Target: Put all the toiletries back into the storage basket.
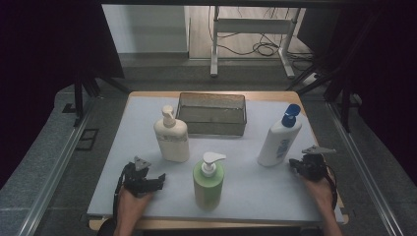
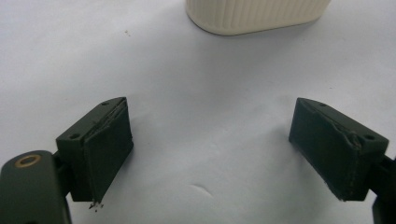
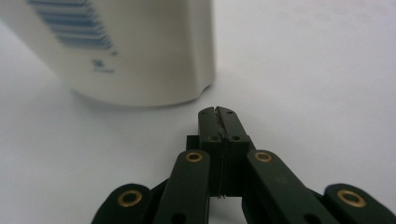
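High view has the white plastic lotion bottle with the blue flip cap (image 1: 279, 138) standing on the bench (image 1: 246, 189), leaning a bit, long axis roughly upright with the cap tipped up and away. The right tool (image 1: 295, 166) sits just beside its base, on the side away from the green pump bottle (image 1: 208, 181), so the bottle lies ahead and slightly inward of the tips. In the right gripper view that tool (image 3: 218, 112) has its jaws pressed flat together with nothing between them, and the bottle base (image 3: 135, 56) is near but not touching. I'd guess it needs to spread before any grab here. The left tool (image 2: 210, 154) stands wide apart, empty, pointing at the cream ribbed pump bottle (image 2: 254, 16), well apart from the white one. Right hand is clearly nearer.
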`<state>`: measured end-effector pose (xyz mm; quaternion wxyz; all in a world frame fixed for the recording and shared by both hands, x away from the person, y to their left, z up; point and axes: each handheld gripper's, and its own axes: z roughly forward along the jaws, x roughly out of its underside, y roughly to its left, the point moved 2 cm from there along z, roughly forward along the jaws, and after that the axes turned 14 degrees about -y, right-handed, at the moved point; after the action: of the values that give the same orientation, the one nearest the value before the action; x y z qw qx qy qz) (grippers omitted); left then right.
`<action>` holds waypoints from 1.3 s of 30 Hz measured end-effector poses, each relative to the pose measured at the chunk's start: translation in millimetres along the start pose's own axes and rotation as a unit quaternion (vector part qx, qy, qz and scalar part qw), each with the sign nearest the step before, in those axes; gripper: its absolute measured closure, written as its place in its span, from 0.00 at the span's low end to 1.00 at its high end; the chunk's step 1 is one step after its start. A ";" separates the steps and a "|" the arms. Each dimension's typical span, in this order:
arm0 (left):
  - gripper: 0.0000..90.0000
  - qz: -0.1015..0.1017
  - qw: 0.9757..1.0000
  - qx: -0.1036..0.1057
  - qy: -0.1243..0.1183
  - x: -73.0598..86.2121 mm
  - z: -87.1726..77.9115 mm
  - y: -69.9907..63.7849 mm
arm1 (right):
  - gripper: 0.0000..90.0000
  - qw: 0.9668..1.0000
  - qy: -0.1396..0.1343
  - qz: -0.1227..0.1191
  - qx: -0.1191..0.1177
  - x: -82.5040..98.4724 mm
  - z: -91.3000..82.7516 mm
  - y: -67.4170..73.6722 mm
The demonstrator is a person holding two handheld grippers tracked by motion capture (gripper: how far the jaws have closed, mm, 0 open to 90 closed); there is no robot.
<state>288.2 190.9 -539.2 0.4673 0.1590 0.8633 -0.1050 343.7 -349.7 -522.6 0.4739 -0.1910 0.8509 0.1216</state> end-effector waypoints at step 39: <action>0.14 0.000 1.000 0.000 0.000 0.1 0.0 0.0 | 1.00 0.999 -0.028 -0.003 -0.043 -24.3 35.5 -17.9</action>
<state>288.1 190.8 -539.2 0.4676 0.1591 0.8632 -0.1048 390.1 -346.9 -520.9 0.4891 -0.2104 0.8309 0.1616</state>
